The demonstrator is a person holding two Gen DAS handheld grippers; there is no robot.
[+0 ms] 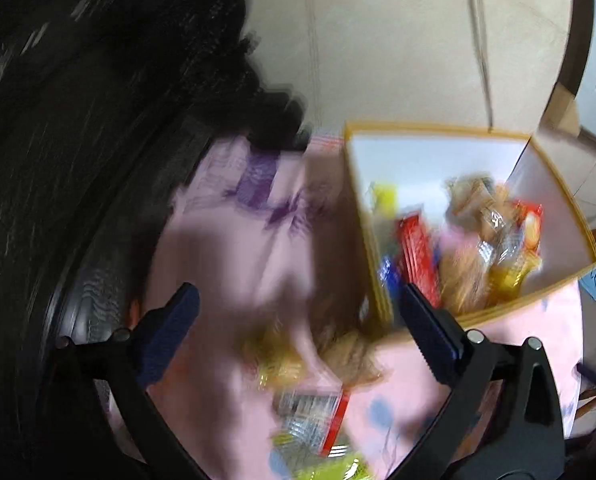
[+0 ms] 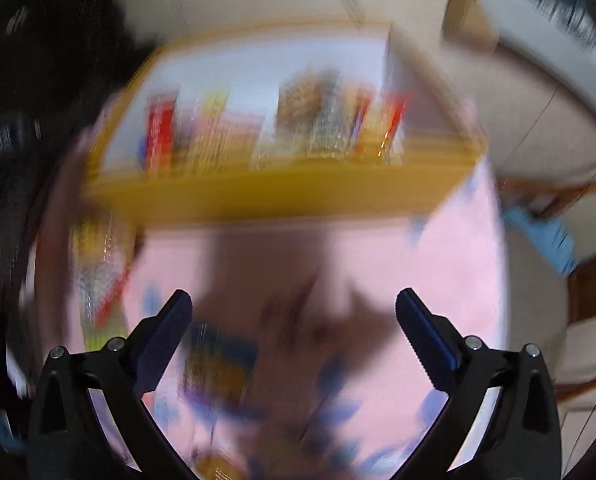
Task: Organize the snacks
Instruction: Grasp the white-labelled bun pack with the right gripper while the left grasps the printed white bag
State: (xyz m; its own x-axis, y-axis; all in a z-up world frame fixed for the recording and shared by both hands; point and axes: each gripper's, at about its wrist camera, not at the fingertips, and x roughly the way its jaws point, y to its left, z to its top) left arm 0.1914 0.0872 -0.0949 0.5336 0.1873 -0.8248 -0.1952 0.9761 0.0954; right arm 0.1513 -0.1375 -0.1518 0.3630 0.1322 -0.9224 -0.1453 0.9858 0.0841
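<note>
Both views are blurred by motion. A yellow-rimmed box (image 1: 562, 184) with white inner walls stands on a pink cloth (image 1: 233, 256) and holds several snack packets (image 1: 418, 256). My left gripper (image 1: 298, 300) is open and empty, above loose packets (image 1: 310, 408) lying on the cloth beside the box. In the right wrist view the same box (image 2: 265, 196) lies ahead with packets (image 2: 298, 120) inside. My right gripper (image 2: 293, 300) is open and empty above the cloth, with a blue and yellow packet (image 2: 217, 368) just below its left finger.
More loose packets (image 2: 97, 280) lie on the cloth at the left of the right wrist view. A dark bulky shape (image 1: 77, 140) fills the left side. Beige floor (image 1: 398, 40) and a cable (image 1: 482, 52) lie beyond the table. A blue cloth (image 2: 546, 236) hangs at the right.
</note>
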